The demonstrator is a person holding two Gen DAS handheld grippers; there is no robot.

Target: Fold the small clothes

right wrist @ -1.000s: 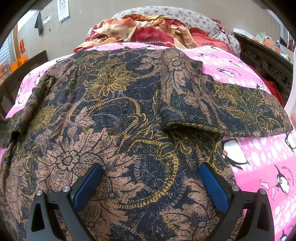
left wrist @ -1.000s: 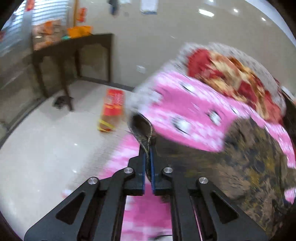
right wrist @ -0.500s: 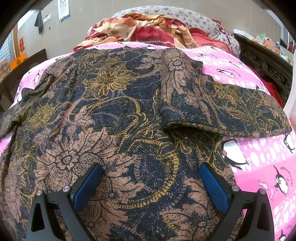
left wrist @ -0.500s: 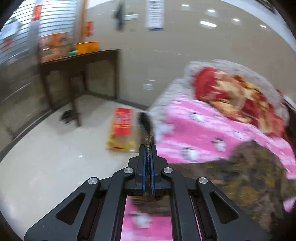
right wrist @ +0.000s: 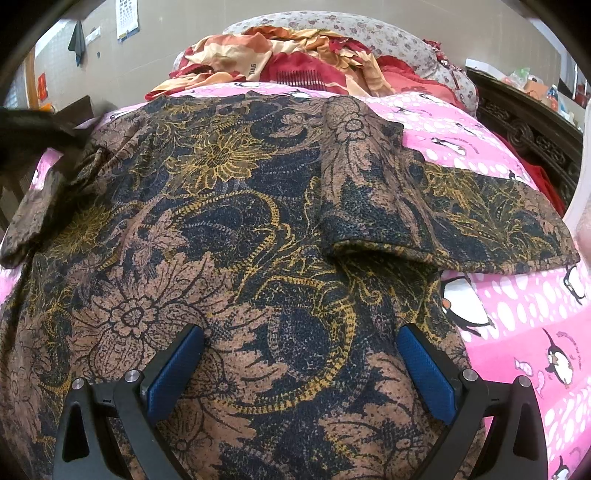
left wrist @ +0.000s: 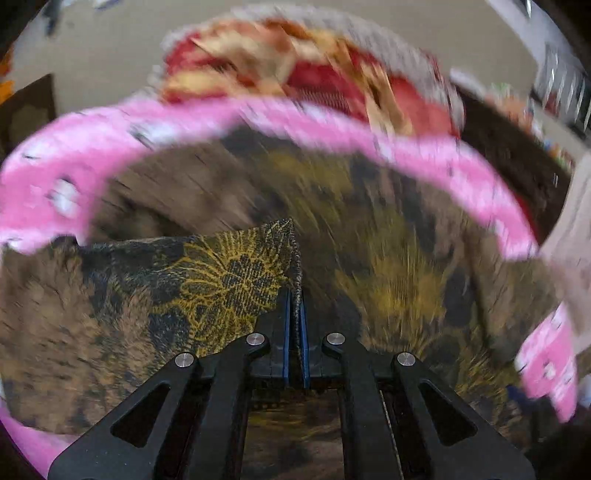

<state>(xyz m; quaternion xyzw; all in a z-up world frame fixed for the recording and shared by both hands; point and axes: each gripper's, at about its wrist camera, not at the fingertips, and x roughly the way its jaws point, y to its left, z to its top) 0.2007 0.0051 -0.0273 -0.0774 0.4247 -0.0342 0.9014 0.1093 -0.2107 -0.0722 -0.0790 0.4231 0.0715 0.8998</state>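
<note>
A brown, navy and gold floral garment [right wrist: 236, 236] lies spread on a pink penguin-print bedspread [right wrist: 517, 306]. Its right sleeve [right wrist: 369, 192] is folded in over the body. My left gripper [left wrist: 294, 295] is shut on the edge of the left sleeve [left wrist: 221, 273] and holds it lifted above the garment's body; it also shows at the far left of the right wrist view [right wrist: 40, 129]. My right gripper [right wrist: 301, 354] is open and empty, its blue pads [right wrist: 175, 373] low over the garment's lower part.
A crumpled red and cream blanket [right wrist: 295, 62] and a floral pillow [right wrist: 369, 33] lie at the head of the bed. A dark carved wooden bed frame [right wrist: 524, 133] runs along the right side. The left wrist view is motion-blurred.
My left gripper has swung from facing the floor and table beside the bed to facing over the garment, carrying the sleeve edge inward. My right gripper has not moved.
</note>
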